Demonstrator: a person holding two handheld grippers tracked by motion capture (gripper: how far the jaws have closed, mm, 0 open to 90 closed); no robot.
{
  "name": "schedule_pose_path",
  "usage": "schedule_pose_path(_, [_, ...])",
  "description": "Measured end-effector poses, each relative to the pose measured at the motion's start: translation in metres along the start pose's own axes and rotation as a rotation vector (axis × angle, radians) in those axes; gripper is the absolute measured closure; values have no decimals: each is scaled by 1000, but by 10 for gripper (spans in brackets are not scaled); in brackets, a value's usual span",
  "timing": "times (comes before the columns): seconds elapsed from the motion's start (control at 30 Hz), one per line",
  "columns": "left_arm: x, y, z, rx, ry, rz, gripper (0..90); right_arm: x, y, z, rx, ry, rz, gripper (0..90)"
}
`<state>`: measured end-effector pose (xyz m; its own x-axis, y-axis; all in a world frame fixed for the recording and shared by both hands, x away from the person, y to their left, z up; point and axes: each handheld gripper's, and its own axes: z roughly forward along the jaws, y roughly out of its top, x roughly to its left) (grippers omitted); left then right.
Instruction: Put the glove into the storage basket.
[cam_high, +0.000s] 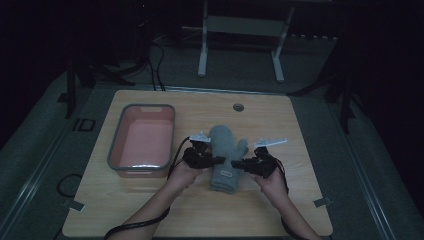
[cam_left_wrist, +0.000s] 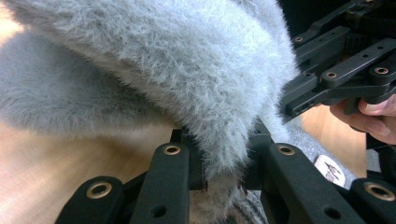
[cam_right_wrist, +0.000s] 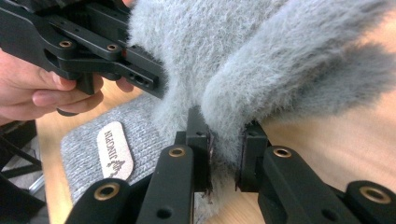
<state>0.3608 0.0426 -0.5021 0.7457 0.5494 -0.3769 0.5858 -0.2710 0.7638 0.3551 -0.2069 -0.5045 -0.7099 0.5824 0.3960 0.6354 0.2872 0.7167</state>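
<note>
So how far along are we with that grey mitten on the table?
Done so far: both grips are made. The left gripper and the right gripper are each shut on the fuzzy edge of the grey mitten, one on each side. In hand: that pinched part is raised off the wooden table, with more grey knit lying underneath. Left: probably moving it, perhaps into the pink bin beside it.

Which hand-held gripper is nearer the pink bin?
Left. The left hand-held gripper is shut on the grey mitten at its left edge, just right of the pink bin. The right hand-held gripper pinches the mitten's right side, farther away.
</note>
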Motion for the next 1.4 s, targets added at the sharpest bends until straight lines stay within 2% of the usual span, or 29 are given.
schedule_pose_path(0.13, [-4,18,-15,-21,-3,27,776,9,16,-11,-42,9,-13,797])
schedule_pose_path(0.37, [-3,43,-41,-44,-3,55,776,23,45,-21,-97,26,-45,801])
schedule_pose_path(0.67, [2,65,-75,-44,44,87,775,40,78,-17,-134,38,-77,802])
schedule_pose_path(0.9, [15,72,-106,-49,68,81,775,56,104,-2,-138,47,-111,802])
schedule_pose_path(1.13, [33,69,-137,-51,84,79,774,76,125,22,-132,61,-137,802])
schedule_pose_path(1.27, [42,65,-154,-52,116,86,773,86,135,38,-128,76,-141,802])
schedule_pose_path(1.4, [52,60,-176,-65,147,68,773,99,147,57,-133,96,-155,803])
